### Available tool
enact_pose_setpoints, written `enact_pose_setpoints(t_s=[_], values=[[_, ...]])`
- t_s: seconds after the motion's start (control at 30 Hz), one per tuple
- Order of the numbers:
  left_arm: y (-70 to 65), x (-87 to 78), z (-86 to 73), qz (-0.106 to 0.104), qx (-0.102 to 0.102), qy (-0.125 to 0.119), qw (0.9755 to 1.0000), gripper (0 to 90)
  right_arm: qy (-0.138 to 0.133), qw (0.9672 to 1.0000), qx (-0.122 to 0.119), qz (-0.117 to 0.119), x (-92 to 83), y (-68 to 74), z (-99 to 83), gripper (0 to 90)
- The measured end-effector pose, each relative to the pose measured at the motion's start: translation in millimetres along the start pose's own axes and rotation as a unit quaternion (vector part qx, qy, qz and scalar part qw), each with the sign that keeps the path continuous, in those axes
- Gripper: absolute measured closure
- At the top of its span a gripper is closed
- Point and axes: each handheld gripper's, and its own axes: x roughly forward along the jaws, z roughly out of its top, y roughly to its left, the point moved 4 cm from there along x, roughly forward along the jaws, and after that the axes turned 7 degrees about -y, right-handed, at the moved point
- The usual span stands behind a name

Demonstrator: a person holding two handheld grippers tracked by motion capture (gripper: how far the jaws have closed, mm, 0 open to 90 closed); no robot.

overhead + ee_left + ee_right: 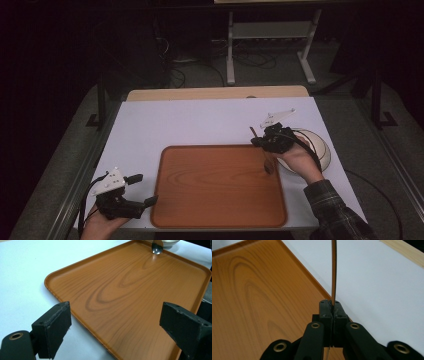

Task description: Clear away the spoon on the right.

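So the thin metal spoon with the dark handle [268, 161] was pinched in my right gripper [262, 141], jaws clamped tight on the handle, which you could see edge-on sticking up between them in the right gripper view [333, 270]. Its bowl end hung down over the right edge of the orange-brown wood-grain plastic tray [200, 205], right next to the round white bowl [320, 150] sitting just off the tray on the white tabletop [200, 120]. I couldn't tell if the spoon tip was actually touching the tray or just hovering over it.

Progress-wise, my guess is I was mid-way through moving the spoon onto the tray: picked up, carried over the edge, not set down or let go yet. The tray itself had nothing lying on it.

My left gripper [144, 190] was idle at the tray's near-left corner, jaws spread wide, holding nothing.

Fun bit: the left gripper view caught the shiny spoon bowl [157, 247] and its reflection at the far tray edge, which the right gripper view missed.
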Motion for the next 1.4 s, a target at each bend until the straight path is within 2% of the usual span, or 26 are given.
enact_pose_setpoints(t_s=[0.4,0.97,1.4], values=[[0.0,-0.5,0.0,0.000,-0.001,-0.002,1.0000,9.6,0.029,0.9995,-0.006,0.011,22.6,9.2,-4.9,88.0],[-0.2,-0.9,0.2,0.000,0.000,-0.002,1.0000,9.6,0.072,0.9971,-0.008,0.021,47.4,12.6,-20.3,86.4],[-0.1,-1.1,0.2,0.000,0.000,-0.002,1.0000,9.6,0.090,0.9955,-0.021,0.023,55.8,17.3,-25.8,79.6]])
